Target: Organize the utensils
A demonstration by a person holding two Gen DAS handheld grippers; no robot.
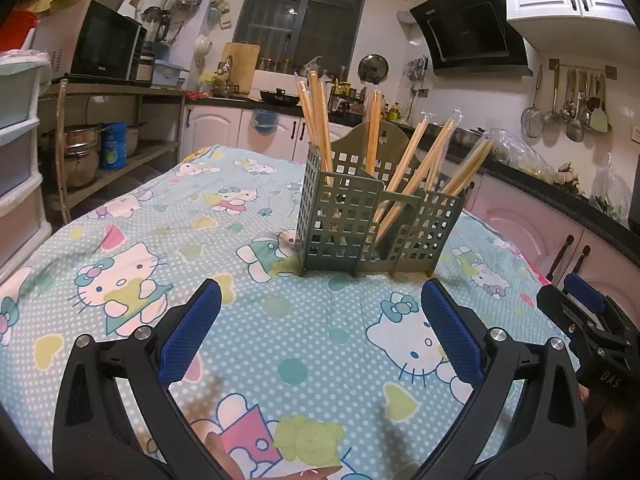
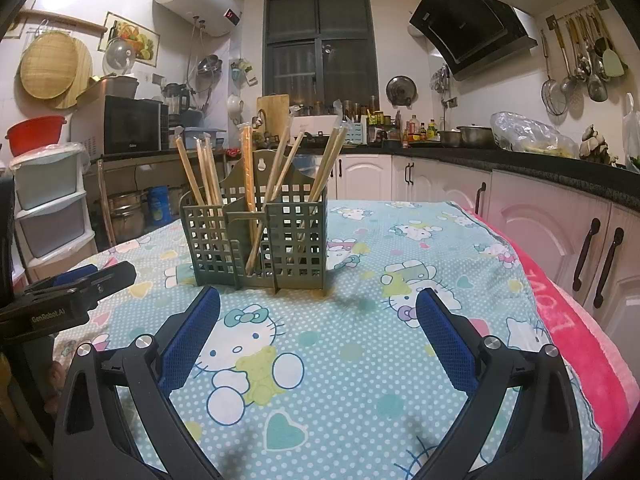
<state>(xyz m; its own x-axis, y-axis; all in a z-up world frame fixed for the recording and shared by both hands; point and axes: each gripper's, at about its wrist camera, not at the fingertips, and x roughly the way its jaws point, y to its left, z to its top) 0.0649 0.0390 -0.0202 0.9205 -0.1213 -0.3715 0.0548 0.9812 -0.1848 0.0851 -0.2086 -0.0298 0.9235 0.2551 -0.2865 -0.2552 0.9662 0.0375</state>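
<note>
A green slotted utensil holder [image 1: 372, 224] [image 2: 260, 240] stands upright on the table with the cartoon-cat cloth [image 1: 224, 240] [image 2: 400, 264]. Several pairs of wooden chopsticks in clear wrappers [image 1: 320, 120] [image 2: 280, 160] lean out of its compartments. My left gripper [image 1: 320, 300] is open, a short way in front of the holder, with nothing between its blue pads. My right gripper [image 2: 318, 308] is open too, nearer the holder's right side and empty. The right gripper [image 1: 580, 312] shows at the right edge of the left wrist view. The left gripper [image 2: 80, 284] shows at the left edge of the right wrist view.
A pink towel [image 2: 580, 320] lies along the table's right edge. White cabinets and a dark counter [image 2: 520, 160] run behind and to the right. Plastic drawers [image 2: 48, 208] and a shelf with pots [image 1: 80, 148] stand left. Part of a hand [image 1: 224, 452] shows at the bottom.
</note>
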